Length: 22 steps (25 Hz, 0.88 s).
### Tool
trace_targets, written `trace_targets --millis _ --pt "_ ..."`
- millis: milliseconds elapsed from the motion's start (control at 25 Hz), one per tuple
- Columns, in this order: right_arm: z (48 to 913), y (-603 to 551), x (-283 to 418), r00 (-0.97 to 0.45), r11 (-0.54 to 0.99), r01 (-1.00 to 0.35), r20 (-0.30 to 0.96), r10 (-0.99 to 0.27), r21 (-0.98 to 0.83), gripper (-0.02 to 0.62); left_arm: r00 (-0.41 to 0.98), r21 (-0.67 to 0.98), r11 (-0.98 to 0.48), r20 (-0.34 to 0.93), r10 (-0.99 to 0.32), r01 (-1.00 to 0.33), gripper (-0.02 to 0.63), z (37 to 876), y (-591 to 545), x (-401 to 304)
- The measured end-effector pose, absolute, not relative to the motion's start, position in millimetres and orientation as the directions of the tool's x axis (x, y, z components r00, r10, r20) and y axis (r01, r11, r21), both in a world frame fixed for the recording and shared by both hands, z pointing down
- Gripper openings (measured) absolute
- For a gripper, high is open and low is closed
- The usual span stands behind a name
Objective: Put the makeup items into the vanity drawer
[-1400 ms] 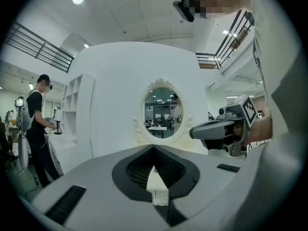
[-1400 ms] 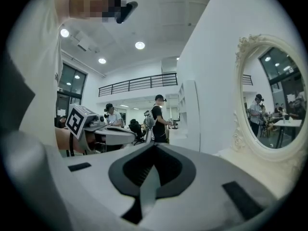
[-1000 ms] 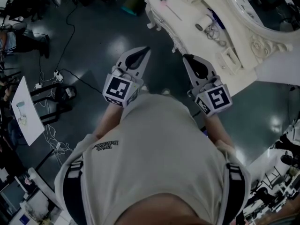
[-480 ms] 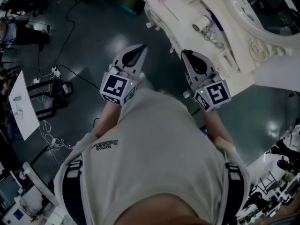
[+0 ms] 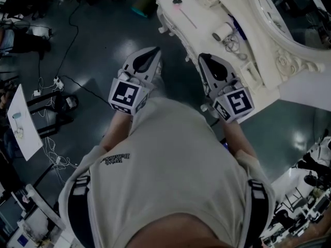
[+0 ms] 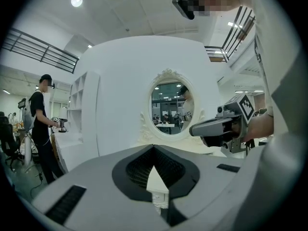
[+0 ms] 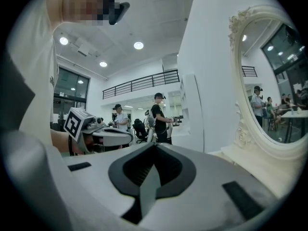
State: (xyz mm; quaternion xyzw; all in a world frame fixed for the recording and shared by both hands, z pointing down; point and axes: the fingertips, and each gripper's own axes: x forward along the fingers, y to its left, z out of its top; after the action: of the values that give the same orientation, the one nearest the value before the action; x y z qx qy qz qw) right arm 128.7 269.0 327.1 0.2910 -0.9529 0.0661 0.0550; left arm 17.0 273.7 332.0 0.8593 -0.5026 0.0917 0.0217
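Observation:
The white vanity (image 5: 269,87) stands ahead at the upper right, with its oval mirror (image 6: 169,110) seen in both gripper views. On its top lie a pink-tipped stick (image 5: 183,12), a small white jar (image 5: 223,31), a blue pen (image 5: 236,24) and a thin chain (image 5: 234,44). My left gripper (image 5: 155,52) hovers over the dark floor just short of the vanity's front, its jaws shut and empty (image 6: 154,147). Close to the front edge, my right gripper (image 5: 202,57) is also shut and holds nothing (image 7: 155,146). No drawer front shows plainly.
Cables and a power strip (image 5: 58,82) lie on the dark floor at the left, by a white side table (image 5: 23,120). A teal object (image 5: 141,8) sits on the floor beside the vanity. People stand in the background (image 6: 42,124) (image 7: 159,114).
Both grippers have moved forward together toward the vanity, which now sits lower and nearer in the head view. Their jaws have stayed shut.

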Motion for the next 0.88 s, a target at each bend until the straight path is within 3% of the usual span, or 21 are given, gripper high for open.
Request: trace_targets --millis 880 --pt "351.0 85.0 35.3 -0.731 0.728 -0.674 0.26 -0.631 -0.128 0.003 0.598 0.002 -0.614 0.227 -0.769 -0.789 0.014 342.7 77.4 -81.2"
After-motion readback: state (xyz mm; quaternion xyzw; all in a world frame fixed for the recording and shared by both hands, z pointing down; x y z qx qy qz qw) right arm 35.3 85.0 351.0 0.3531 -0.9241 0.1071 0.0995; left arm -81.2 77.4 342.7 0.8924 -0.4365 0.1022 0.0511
